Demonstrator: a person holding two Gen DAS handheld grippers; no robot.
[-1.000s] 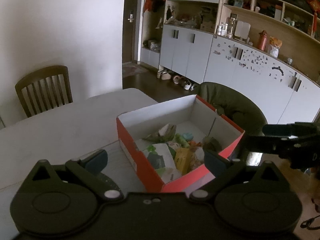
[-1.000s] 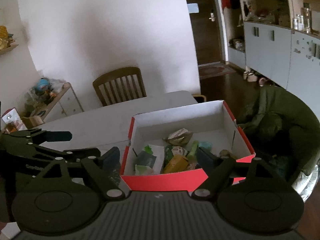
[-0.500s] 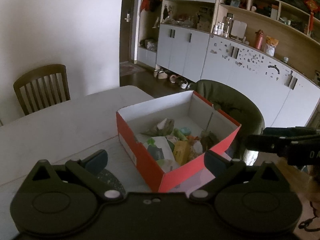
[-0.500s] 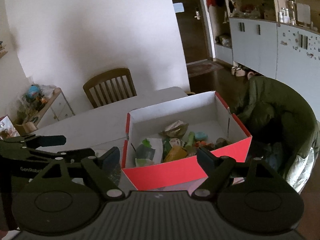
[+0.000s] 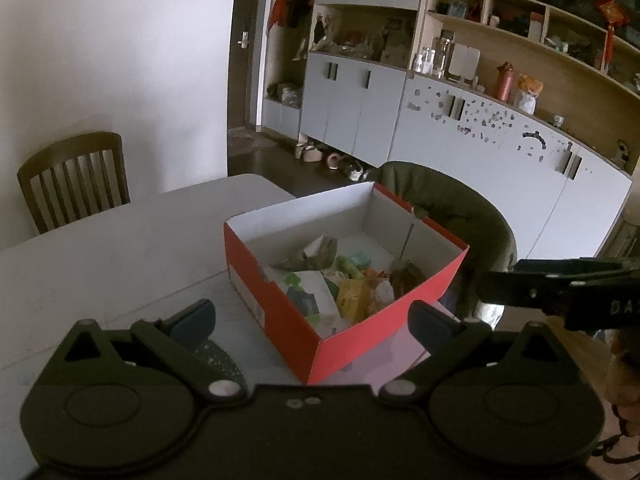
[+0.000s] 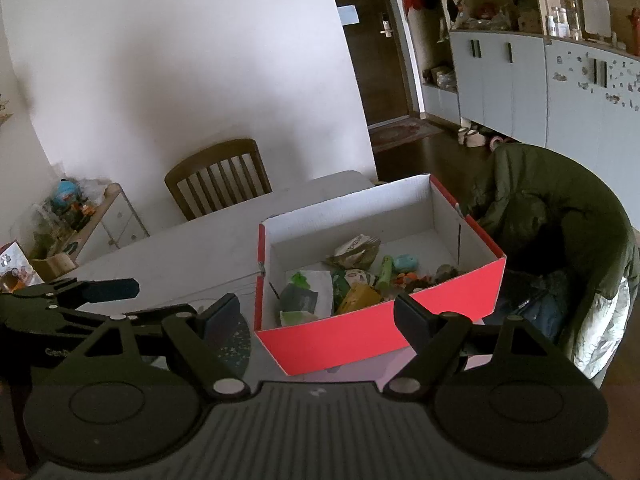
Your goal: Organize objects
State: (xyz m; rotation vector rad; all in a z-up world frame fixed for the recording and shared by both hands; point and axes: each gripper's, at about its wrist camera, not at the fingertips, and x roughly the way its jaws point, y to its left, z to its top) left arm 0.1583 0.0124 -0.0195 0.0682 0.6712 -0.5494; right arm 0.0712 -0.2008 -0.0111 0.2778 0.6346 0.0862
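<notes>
A: What is hard to make out?

B: Room is dim. The box (image 5: 344, 332) holds a loose heap; single items are hard to name. I can tell a yellow packet (image 6: 358, 298), a green tube (image 6: 385, 270), a white pouch (image 5: 316, 292) with green print and a crumpled wrapper (image 6: 354, 250). The rest is a blur of small bits. A dark speckled thing (image 6: 232, 342) on the tabletop (image 5: 120, 240) lies mostly behind the claw fingers in both views; cannot tell what it is. A pale sheet under the box's near corner is cut off by the claw bodies.

A: Box position?

B: On the tabletop near its right edge, open at the top, red outside, white inside. A chair (image 5: 74, 180) stands at the far side. A green coat (image 6: 560, 216) is draped over a seat just beside the box.

A: Left claw?

B: Left claw (image 5: 312, 316) wide, nothing between its pads, touching nothing. The box's near corner sits in the gap as seen from its camera, but farther off.

A: Right claw?

B: Right claw (image 6: 316, 312) wide as well, empty, short of the box's red front wall. Each claw shows at the edge of the other's view, side on.

A: Person?

B: Only a bit of a hand (image 5: 624, 376) at the right edge of the left view, blurred.
</notes>
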